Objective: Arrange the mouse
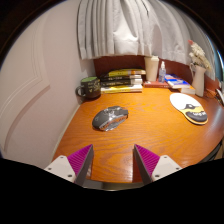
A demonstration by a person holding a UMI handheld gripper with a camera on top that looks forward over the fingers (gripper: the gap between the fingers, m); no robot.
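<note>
A grey and black computer mouse (110, 118) lies on the round wooden table (140, 135), well ahead of my fingers and slightly left of centre. A white mouse pad (189, 106) with a dark patch lies at the table's right side, apart from the mouse. My gripper (113, 163) is open and empty, its two magenta pads (80, 160) wide apart above the table's near edge, with only bare wood between them.
At the table's back stand a dark mug (89, 88), a stack of books (122, 80), a tall cup (151, 68), a small bottle (162, 71) and a vase of dried flowers (198, 68). White curtains (120, 30) hang behind; a wall is at left.
</note>
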